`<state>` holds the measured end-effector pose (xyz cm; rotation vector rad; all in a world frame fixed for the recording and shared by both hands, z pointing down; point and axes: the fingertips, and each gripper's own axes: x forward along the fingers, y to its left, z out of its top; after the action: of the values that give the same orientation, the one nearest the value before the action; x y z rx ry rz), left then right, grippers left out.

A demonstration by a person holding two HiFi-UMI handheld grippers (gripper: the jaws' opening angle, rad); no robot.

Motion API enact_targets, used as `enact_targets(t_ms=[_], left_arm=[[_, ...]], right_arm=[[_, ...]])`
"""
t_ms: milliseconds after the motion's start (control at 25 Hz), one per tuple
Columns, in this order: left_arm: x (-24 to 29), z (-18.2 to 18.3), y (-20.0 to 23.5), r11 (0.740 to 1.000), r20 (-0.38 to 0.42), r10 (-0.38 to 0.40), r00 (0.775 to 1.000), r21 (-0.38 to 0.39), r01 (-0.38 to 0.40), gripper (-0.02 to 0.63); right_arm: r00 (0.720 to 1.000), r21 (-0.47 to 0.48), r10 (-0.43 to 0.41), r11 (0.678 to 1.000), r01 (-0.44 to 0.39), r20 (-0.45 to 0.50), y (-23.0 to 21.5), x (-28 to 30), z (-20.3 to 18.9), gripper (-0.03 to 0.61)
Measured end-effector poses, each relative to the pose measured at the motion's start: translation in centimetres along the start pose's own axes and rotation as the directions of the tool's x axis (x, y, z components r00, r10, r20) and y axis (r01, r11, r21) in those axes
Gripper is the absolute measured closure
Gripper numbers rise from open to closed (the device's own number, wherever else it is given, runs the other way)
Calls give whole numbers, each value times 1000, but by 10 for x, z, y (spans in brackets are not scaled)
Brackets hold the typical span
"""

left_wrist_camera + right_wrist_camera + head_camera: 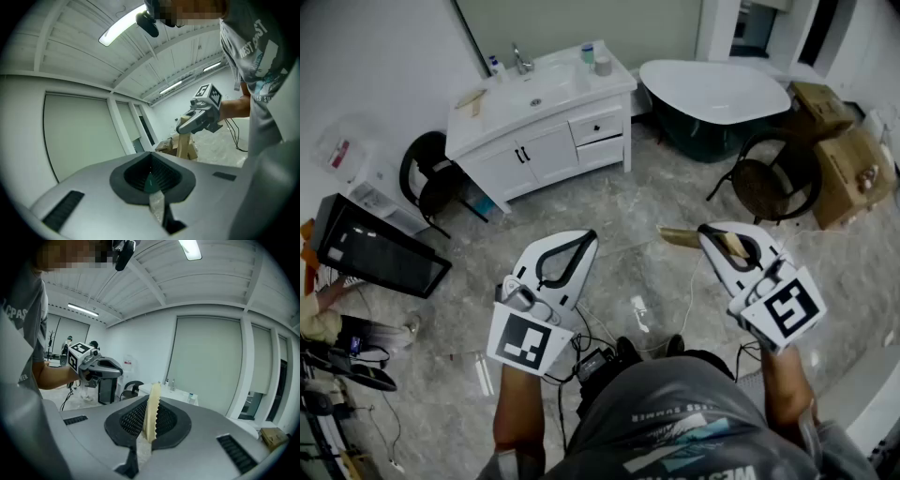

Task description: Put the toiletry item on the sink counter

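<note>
Jaws of the right gripper [149, 422] clamp a tan, crimp-edged packet [153, 401] held over the floor, well apart from the sink counter [492, 120]. The left gripper [151, 177] has its jaws pressed together.

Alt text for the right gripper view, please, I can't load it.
The right gripper is shut on a thin cream item with a zigzag edge. Beyond it stands the white sink counter, with the left gripper at the left.
</note>
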<state>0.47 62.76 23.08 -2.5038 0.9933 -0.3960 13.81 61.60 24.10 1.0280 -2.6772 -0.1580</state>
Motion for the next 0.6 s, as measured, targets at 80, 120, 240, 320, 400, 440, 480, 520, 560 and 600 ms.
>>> enact_targets(t_ms=[80, 120, 240, 320, 400, 440, 480, 520, 560, 600], left_arm=[[2, 0, 0, 1000, 5, 0, 1000, 8, 0, 612], [2, 0, 0, 1000, 5, 0, 1000, 9, 0, 612], [3, -1, 1, 1000, 1, 4, 1000, 7, -4, 612], [2, -1, 1, 1000, -4, 4, 1000, 3, -4, 612], [2, -2, 1, 1000, -6, 2, 1000, 0, -2, 612], [2, -3, 0, 1000, -7, 1, 1000, 1, -1, 612], [3, -4, 0, 1000, -8, -1, 1000, 1, 1, 612], [3, -5, 0, 1000, -9, -2, 1000, 1, 2, 612], [4, -6, 0, 1000, -10, -3, 1000, 0, 3, 612], [4, -7, 0, 1000, -10, -4, 1000, -1, 4, 612]], right_arm=[[1000, -2, 1, 1000, -1, -3, -1, 1, -2, 548], [1000, -3, 2, 1000, -2, -3, -2, 1, -3, 548], [1000, -1, 6, 1000, -6, -2, -1, 2, -3, 548], [1000, 1, 7, 1000, -7, -5, -1, 2, -4, 548], [1000, 5, 6, 1000, -6, -8, -1, 2, -5, 548], [1000, 7, 6, 1000, -5, -9, -2, 2, -6, 548], [1000, 7, 5, 1000, -5, -10, -2, 2, -7, 548], [1000, 8, 4, 1000, -4, -11, -3, 2, -7, 548], [1000, 10, 3, 1000, -3, -11, -3, 2, -8, 548], [1000, 13, 2, 1000, -2, -13, -3, 3, -9, 548]])
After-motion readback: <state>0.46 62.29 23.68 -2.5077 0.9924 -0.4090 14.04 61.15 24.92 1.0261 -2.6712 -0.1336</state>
